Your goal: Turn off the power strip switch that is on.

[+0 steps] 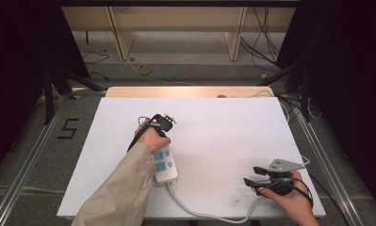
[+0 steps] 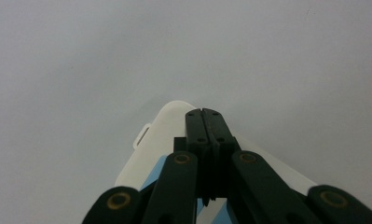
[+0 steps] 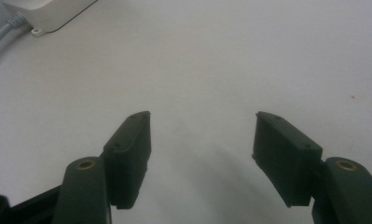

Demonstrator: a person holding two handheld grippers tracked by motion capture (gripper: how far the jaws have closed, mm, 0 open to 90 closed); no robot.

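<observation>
A white table (image 1: 223,127) carries a white power strip (image 1: 165,165) with blue socket faces, lying lengthwise left of centre toward the near edge. Its grey cord (image 1: 209,214) leaves the near end and curves along the front edge to the right. The left hand (image 1: 152,139), in a beige sleeve (image 1: 117,193), holds the left gripper (image 1: 164,123) at the far end of the power strip. In the left gripper view the jaws are pressed together with no gap, directly above the rounded end of the strip (image 2: 167,135); whether they touch it cannot be determined. The right gripper (image 1: 257,176) sits near the front right corner, well apart from the strip, jaws spread wide with nothing between them. The right gripper view shows one corner of the strip (image 3: 48,14) at upper left.
</observation>
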